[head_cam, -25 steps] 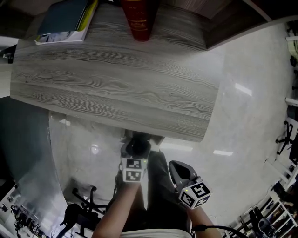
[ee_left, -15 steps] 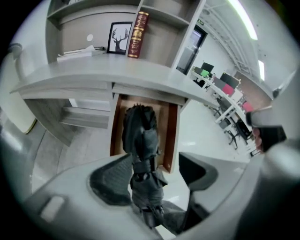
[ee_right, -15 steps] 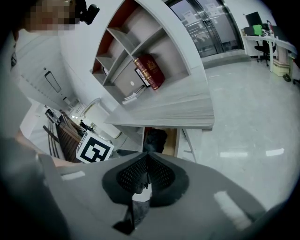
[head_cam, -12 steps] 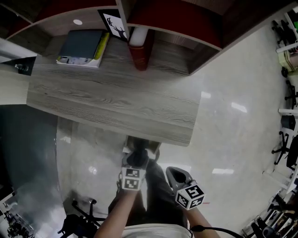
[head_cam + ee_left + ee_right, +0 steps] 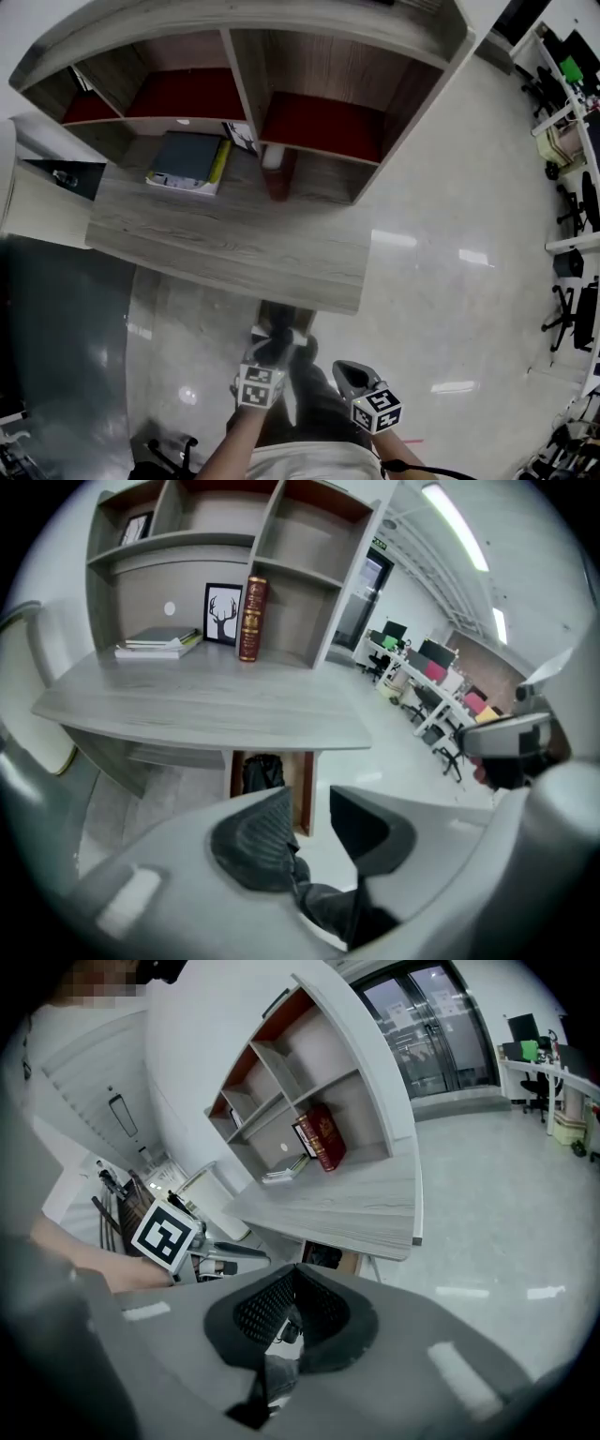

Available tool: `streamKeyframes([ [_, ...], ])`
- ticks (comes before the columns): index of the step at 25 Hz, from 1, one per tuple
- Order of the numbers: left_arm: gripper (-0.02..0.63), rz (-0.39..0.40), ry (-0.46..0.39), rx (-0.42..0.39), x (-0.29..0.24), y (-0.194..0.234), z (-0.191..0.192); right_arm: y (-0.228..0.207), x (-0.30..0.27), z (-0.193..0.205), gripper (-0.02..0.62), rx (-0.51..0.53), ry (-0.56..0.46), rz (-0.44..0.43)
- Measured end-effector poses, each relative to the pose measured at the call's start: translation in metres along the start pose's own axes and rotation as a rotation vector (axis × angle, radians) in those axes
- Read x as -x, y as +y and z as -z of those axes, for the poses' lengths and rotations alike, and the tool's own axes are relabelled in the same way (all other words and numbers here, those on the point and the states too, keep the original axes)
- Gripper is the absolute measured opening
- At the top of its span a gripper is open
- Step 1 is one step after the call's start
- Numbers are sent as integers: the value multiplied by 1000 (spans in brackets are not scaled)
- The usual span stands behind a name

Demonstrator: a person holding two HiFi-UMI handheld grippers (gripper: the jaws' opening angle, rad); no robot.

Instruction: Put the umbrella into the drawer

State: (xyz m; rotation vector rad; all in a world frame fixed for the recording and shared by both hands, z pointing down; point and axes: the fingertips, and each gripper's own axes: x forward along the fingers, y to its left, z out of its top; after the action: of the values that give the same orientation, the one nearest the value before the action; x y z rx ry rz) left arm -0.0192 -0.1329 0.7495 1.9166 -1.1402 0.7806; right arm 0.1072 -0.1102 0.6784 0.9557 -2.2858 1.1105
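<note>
The drawer [image 5: 284, 317] under the grey desk [image 5: 234, 248] stands open, and a dark bundle in it looks like the umbrella [image 5: 262, 772]. Both grippers hang in front of the desk, above and clear of the drawer. My left gripper [image 5: 275, 339] has just been closing its jaws. A narrow gap remains between them with nothing in it, as the left gripper view [image 5: 314, 819] shows. My right gripper [image 5: 345, 371] is to its right. Its tips meet in the right gripper view [image 5: 292, 1283] and hold nothing.
On the desk lie a stack of books [image 5: 187, 161], an upright red book [image 5: 279, 176] and a framed deer picture [image 5: 223, 613] beneath open shelves [image 5: 319, 122]. A white cabinet [image 5: 37, 202] stands at the left. Office chairs [image 5: 567, 309] line the glossy floor at the right.
Both grippers have risen and pulled back from the drawer. The desk now looks smaller and farther off, and the shelves above it have come into view.
</note>
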Motion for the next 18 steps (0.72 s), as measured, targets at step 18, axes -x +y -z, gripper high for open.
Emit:
streamKeyframes([
  [18, 21, -5, -63, -62, 143, -31, 11, 67, 84, 5, 5, 76, -59, 26],
])
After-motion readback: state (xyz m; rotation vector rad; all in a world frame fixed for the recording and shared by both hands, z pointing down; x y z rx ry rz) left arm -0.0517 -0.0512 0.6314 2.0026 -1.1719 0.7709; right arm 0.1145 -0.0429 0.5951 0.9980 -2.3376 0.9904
